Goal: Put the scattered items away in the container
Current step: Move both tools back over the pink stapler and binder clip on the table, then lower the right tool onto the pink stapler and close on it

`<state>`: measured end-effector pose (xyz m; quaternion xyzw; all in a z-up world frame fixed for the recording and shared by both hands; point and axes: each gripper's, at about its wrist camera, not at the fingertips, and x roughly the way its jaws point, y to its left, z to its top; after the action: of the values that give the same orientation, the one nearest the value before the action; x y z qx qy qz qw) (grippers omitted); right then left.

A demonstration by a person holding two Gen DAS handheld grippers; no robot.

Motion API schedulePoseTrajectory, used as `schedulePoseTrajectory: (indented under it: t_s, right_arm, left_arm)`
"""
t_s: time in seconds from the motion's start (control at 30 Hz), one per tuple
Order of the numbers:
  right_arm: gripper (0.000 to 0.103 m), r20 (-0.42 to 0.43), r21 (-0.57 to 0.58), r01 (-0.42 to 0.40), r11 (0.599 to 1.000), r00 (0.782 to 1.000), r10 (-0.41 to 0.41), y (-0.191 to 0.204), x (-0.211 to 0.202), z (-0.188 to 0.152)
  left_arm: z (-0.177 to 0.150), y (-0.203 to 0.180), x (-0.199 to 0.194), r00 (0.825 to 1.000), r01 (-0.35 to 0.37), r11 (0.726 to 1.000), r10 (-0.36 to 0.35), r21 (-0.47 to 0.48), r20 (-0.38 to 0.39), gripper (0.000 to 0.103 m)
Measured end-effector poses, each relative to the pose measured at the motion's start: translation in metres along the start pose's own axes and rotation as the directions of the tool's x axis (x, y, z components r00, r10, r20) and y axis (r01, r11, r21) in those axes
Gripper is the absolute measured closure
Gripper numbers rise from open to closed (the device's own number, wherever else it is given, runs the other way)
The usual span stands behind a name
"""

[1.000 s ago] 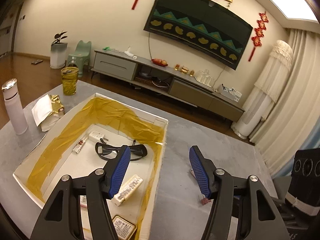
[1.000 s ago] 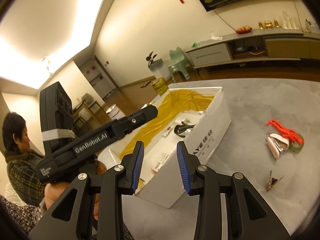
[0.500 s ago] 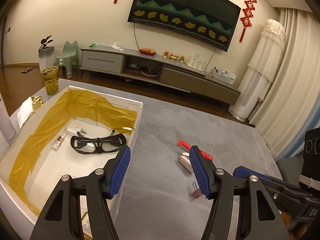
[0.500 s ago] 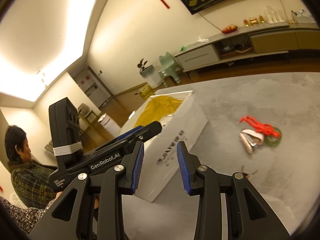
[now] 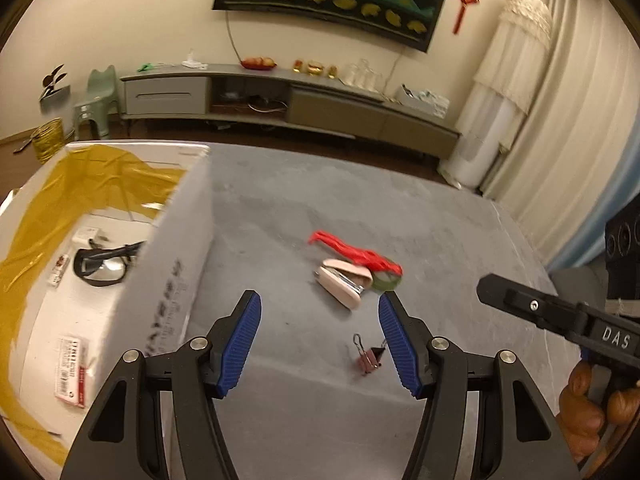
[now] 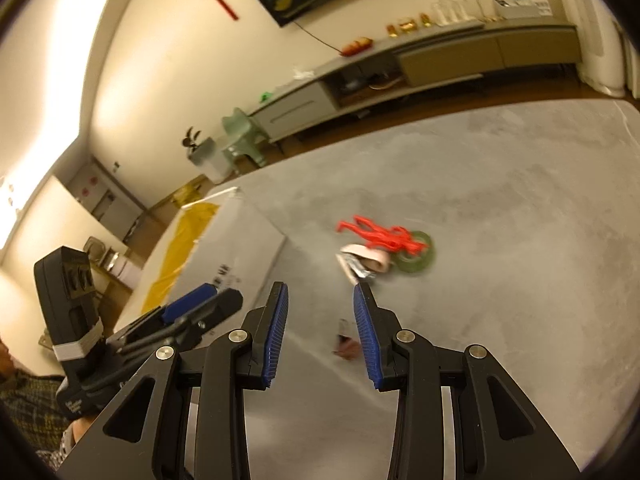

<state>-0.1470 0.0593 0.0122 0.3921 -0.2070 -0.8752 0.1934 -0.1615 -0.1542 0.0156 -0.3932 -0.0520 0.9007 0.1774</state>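
Your left hand-held gripper (image 5: 319,308) and right hand-held gripper (image 6: 320,298) both gape empty over the grey matte surface (image 5: 280,208), where a small pink metal binder clip (image 5: 370,356) lies beside the white cardboard box (image 5: 168,280).

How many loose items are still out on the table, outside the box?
4. A binder clip lies nearest the left claw; beyond it a pink stapler, a red plastic piece and a green tape roll sit bunched together. Others may be hidden.
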Motion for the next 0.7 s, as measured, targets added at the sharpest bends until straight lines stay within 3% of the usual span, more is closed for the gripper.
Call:
schedulePoseTrajectory:
  t_s: [0.27,0.53,0.7]
  right_arm:
    - [0.065,-0.023,0.031,0.025,0.999,0.999,-0.025,-0.021,0.007,-0.002]
    - [0.065,-0.086,0.079,0.037,0.996,0.996,-0.030,-0.041,0.035,-0.010]
    - [0.065,-0.099,0.040,0.039,0.998,0.994,-0.035,-0.034,0.052,-0.008]
  left_arm:
    - [-0.019,-0.041,0.039,0.996,0.039,0.993,-0.029,0.115,-0.088,0.041]
    - [-0.028,-0.048,0.066,0.991,0.028,0.987,-0.006,0.159,-0.135,0.041]
    - [-0.032,-0.036,0.074,0.987,0.033,0.989,-0.009,0.147,-0.162,0.041]
